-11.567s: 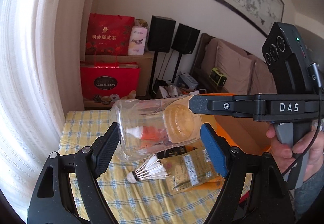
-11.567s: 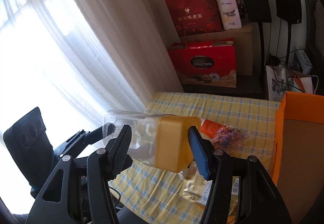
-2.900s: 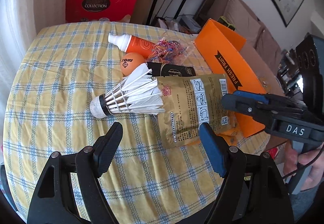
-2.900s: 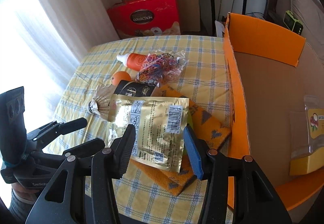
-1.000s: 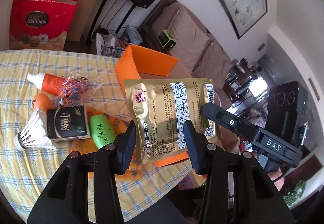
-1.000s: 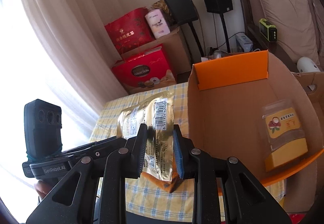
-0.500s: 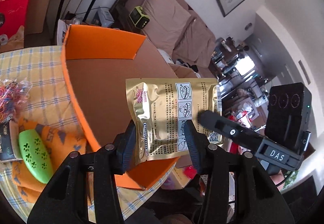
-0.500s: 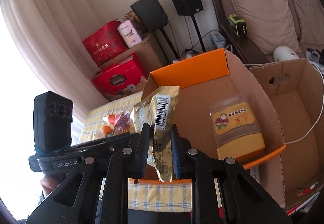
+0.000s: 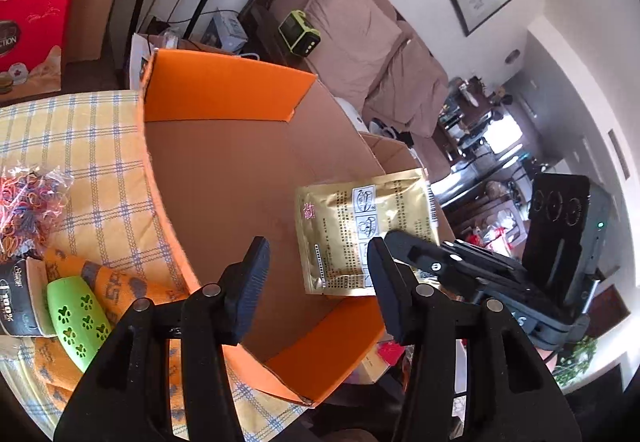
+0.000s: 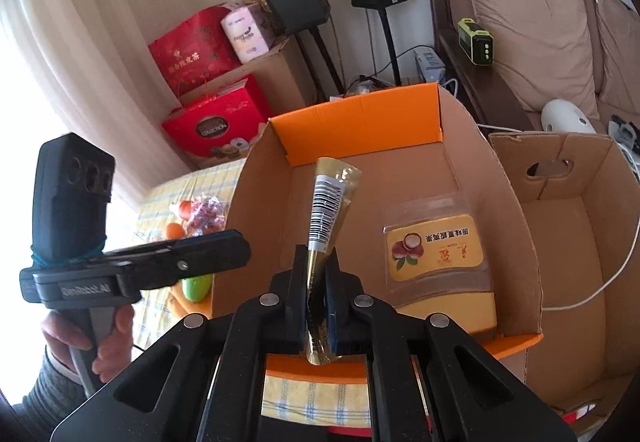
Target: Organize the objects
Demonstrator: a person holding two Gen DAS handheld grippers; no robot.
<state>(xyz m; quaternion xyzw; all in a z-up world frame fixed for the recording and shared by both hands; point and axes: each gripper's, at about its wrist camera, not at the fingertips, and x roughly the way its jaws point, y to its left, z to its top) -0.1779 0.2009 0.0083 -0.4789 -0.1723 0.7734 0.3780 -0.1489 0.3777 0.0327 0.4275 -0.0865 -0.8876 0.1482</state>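
A gold foil pouch (image 9: 362, 226) hangs over the open orange cardboard box (image 9: 224, 98). My right gripper (image 10: 316, 282) is shut on the pouch (image 10: 329, 198), which shows edge-on between its pads. In the left wrist view the right gripper (image 9: 404, 246) pinches the pouch's lower right corner. My left gripper (image 9: 316, 274) has its jaws opening; the pouch hangs just beyond them and neither pad presses on it. From the right wrist camera the left gripper (image 10: 236, 248) reaches in from the left, held by a hand (image 10: 100, 338). A clear jar with a yellow lid (image 10: 438, 258) lies inside the box (image 10: 360, 130).
On the checked tablecloth (image 9: 100, 162) left of the box lie a green case (image 9: 78, 318), an orange cloth (image 9: 120, 278), a black carton (image 9: 18, 298) and a bag of rubber bands (image 9: 28, 198). A plain cardboard box (image 10: 568, 210) stands right of the orange one. Sofa and speakers lie beyond.
Both grippers carried the pouch from over the table to above the box. The left jaws spread off the pouch. The right jaws closed tight on its edge.
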